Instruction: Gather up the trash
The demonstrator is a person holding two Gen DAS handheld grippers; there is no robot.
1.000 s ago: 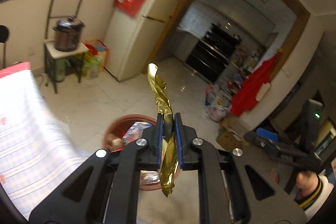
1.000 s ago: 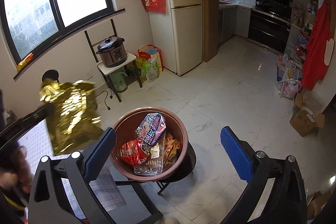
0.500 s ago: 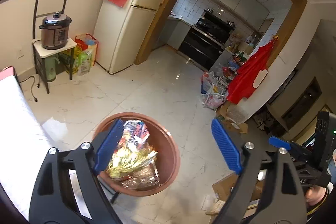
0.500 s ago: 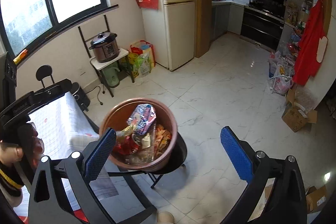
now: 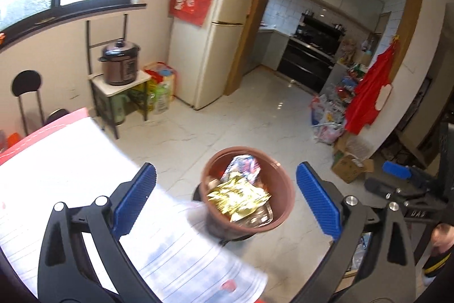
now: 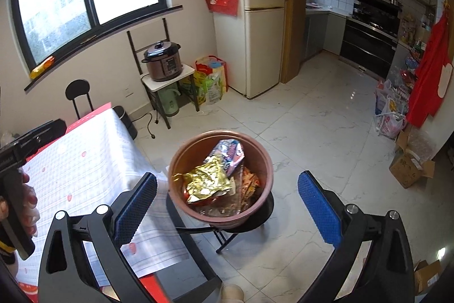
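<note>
the left gripper (image 5: 225,200) is spread wide with nothing between its blue pads (image 5: 135,203), and the right gripper (image 6: 227,206) is just as wide and just as empty. between both pairs of fingers sits the brown plastic basin (image 6: 264,158) that serves as the trash bin, resting on a black folding stool (image 6: 255,220) on the white marble floor (image 6: 312,118). the crumpled gold foil wrapper (image 6: 208,182) lies on top of the pile inside the basin, toward its near left side; in the left wrist view the same wrapper (image 5: 237,196) covers much of the contents. behind it a red-and-blue snack packet (image 6: 229,152) leans against the far wall of the basin, and an orange wrapper (image 6: 249,182) shows at the right. the bench (image 6: 82,161), covered by a white checked cloth with red edging, stands just beside the basin on the left. at the left edge of the right wrist view a hand (image 6: 27,206) grips the black handle of the other tool. a cream fridge (image 6: 264,47) and a pressure cooker (image 6: 163,64) on a small stand are against the far wall.
</note>
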